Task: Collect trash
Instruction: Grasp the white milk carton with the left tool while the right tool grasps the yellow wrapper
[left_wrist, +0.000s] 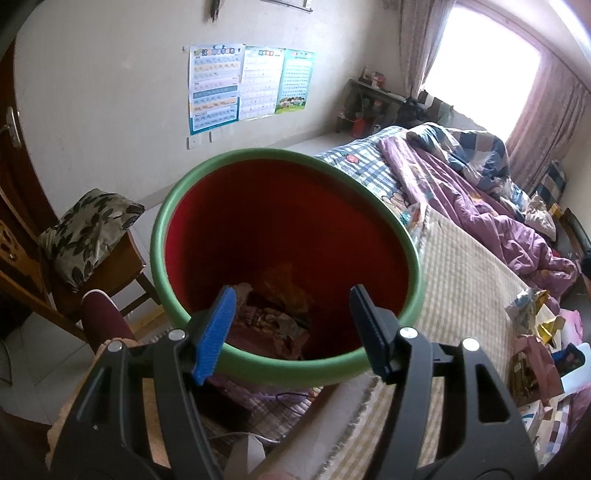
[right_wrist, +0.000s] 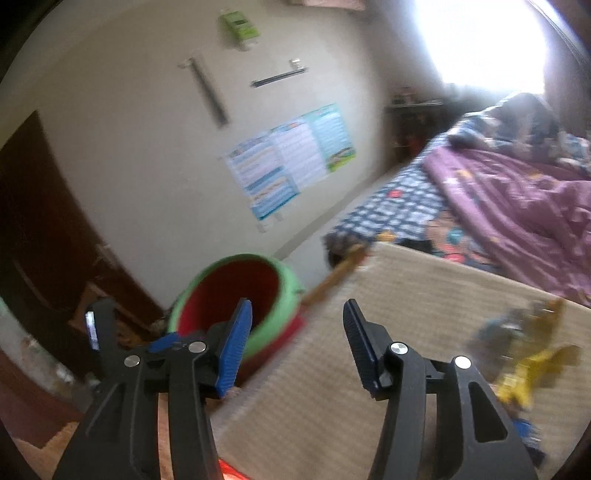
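Note:
A red bin with a green rim (left_wrist: 258, 363) stands at the edge of the bed, with crumpled paper and wrappers (left_wrist: 275, 319) lying at its bottom. My left gripper (left_wrist: 292, 291) hangs open just above the near rim, nothing between its blue pads. In the blurred right wrist view, my right gripper (right_wrist: 297, 303) is open and empty above the woven mat (right_wrist: 388, 332). The bin (right_wrist: 273, 328) sits to its left. Yellow and grey wrappers (right_wrist: 528, 354) lie on the mat to its right. The same wrappers (left_wrist: 532, 314) show at the right in the left wrist view.
A bed with purple bedding (left_wrist: 480, 206) and a checked sheet (left_wrist: 362, 166) stretches toward the window. A wooden chair with a leaf-print cushion (left_wrist: 86, 230) stands left of the bin. More clutter (left_wrist: 535, 365) lies on the bed's near right. Posters (left_wrist: 243, 85) hang on the wall.

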